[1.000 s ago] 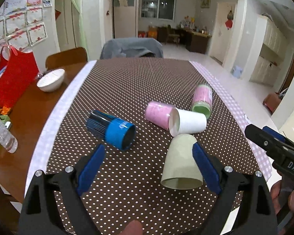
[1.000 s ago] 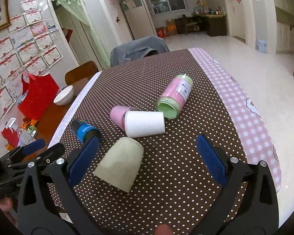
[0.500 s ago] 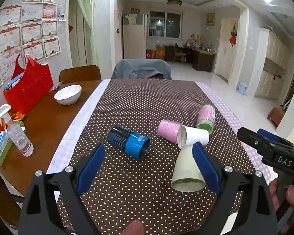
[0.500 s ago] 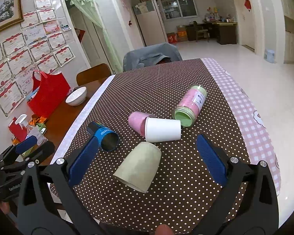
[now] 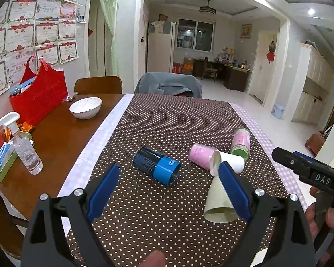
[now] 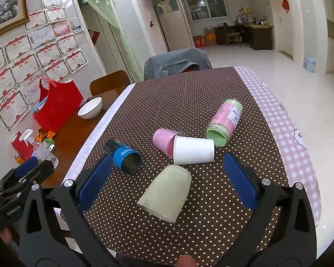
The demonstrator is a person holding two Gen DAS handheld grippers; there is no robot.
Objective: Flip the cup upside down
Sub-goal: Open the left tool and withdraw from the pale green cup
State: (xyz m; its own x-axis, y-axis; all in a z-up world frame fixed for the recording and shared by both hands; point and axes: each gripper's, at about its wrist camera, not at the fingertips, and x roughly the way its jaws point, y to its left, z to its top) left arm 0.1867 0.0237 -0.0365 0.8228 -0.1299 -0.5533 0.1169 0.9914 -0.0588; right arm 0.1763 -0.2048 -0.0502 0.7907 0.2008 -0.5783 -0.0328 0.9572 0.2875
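Five cups lie on the tablecloth, bowl left

Both grippers pulled up and back from the table over the last second: left gripper and right gripper now higher, jaws wide. Cups smaller in view; beige cup now centred between right fingers.

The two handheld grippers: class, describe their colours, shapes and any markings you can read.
The left gripper and right gripper both have black angular frames with silver screws and long blue pads lining the jaws. Seen from the side, the right one bears white letters "DAS", the left one "GenRobot.AI". No cables or sleeves show, only bare fingertips.
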